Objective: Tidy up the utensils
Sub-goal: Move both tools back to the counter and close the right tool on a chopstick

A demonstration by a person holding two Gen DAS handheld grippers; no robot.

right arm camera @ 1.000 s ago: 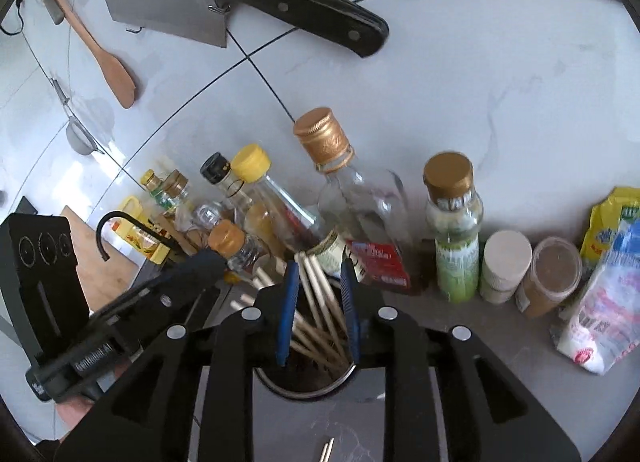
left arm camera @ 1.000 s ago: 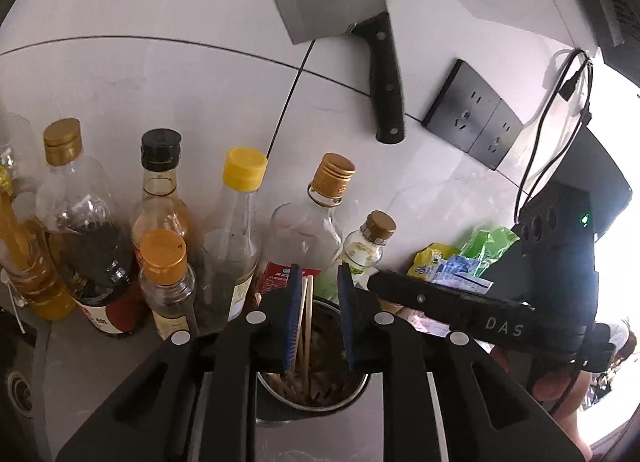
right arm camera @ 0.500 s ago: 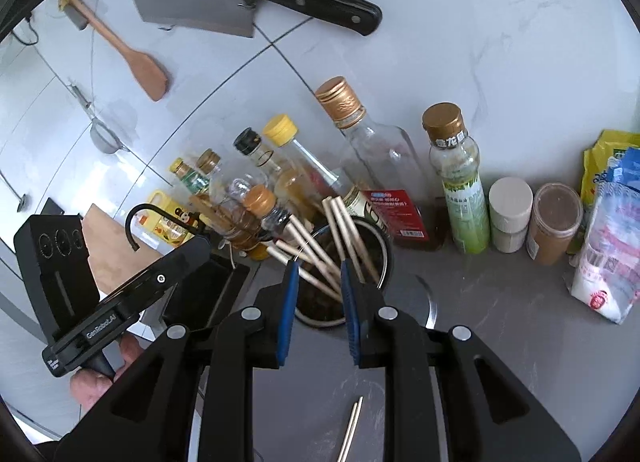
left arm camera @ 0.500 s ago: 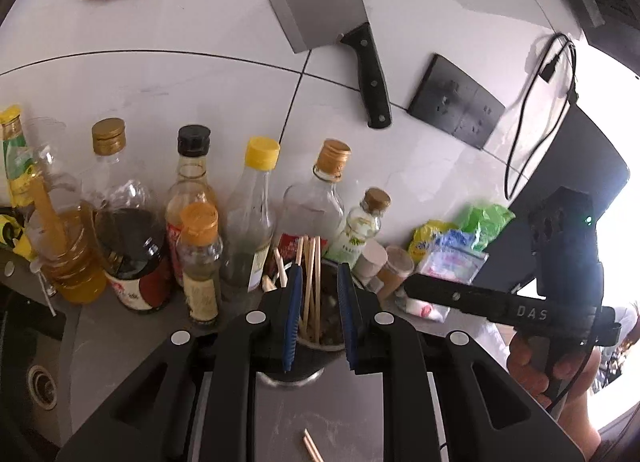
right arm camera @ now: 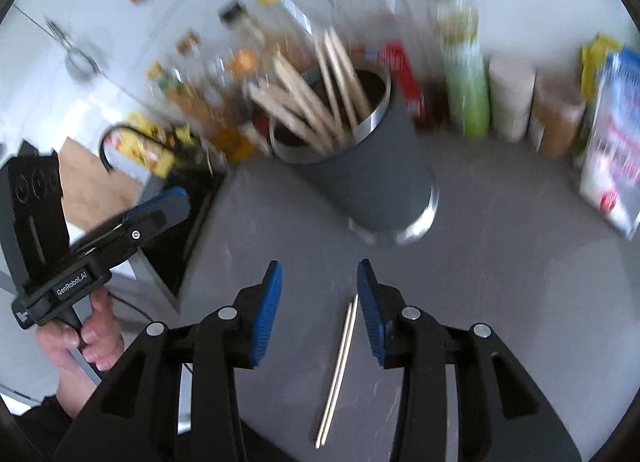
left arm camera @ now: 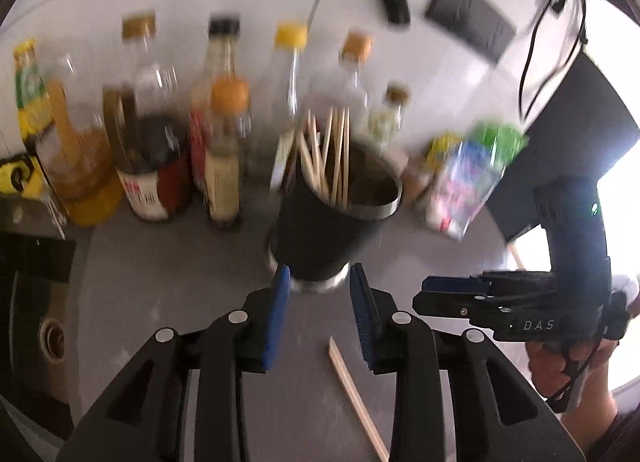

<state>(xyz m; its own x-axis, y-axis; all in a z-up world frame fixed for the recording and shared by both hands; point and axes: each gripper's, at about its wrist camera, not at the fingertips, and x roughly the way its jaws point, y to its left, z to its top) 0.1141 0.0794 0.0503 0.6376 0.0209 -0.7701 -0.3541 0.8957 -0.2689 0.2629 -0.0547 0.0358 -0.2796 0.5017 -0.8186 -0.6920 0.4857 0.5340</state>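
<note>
Two chopsticks (right arm camera: 340, 366) lie between the right gripper's (right arm camera: 319, 290) parted, just-opening, empty jaws

A chopstick pair (right arm camera: 339, 366) lies on the grey counter (right arm camera: 500, 282) (blurred) before the dark holder (right arm camera: 380, 178).

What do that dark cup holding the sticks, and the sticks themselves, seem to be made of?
The cup looks like metal with a matte dark grey coating: its rim and base band shine silvery, probably steel. The chopsticks inside it, and the loose pair on the grey counter, look like pale unfinished wood or bamboo: tan, dull, no gloss. Blur leaves the grain unreadable.
</note>
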